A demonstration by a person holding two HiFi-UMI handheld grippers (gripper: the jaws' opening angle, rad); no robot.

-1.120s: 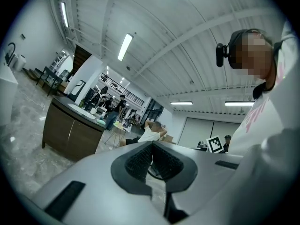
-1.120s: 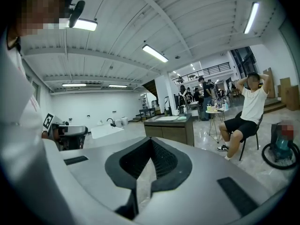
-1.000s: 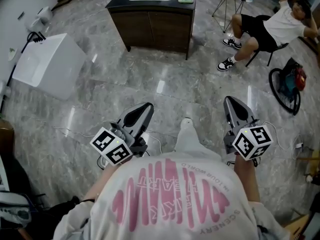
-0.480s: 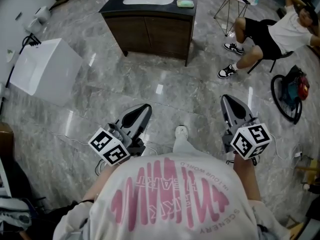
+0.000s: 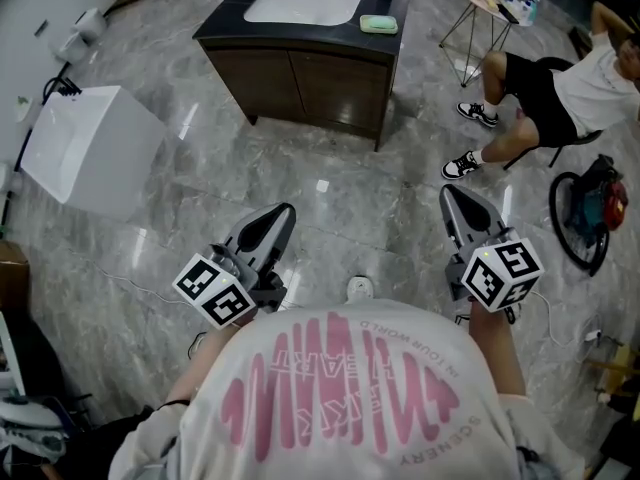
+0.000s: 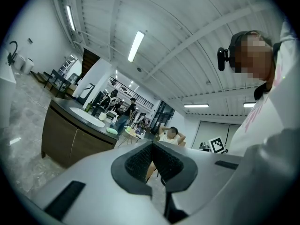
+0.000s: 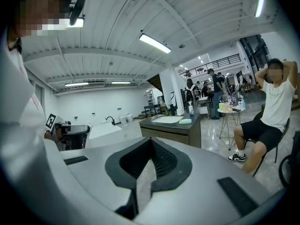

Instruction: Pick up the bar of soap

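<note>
Left tool (image 5: pixel 280 211) and right tool (image 5: pixel 455 196) are both shut and empty, and the pale green bar of soap (image 5: pixel 379 24) sits well off on the far table's (image 5: pixel 320 88) right end, so I'd walk up close first, then open the right one.

Head cam steep down, gripper cams fwd, all share vanity (image 5: pixel 300 78)

A green soap bar (image 5: pixel 379 24) lies on the dark vanity counter (image 5: pixel 224 26).

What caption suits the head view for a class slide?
Left gripper and right gripper, both shut, face a dark-topped vanity bearing a pale green soap bar.
</note>
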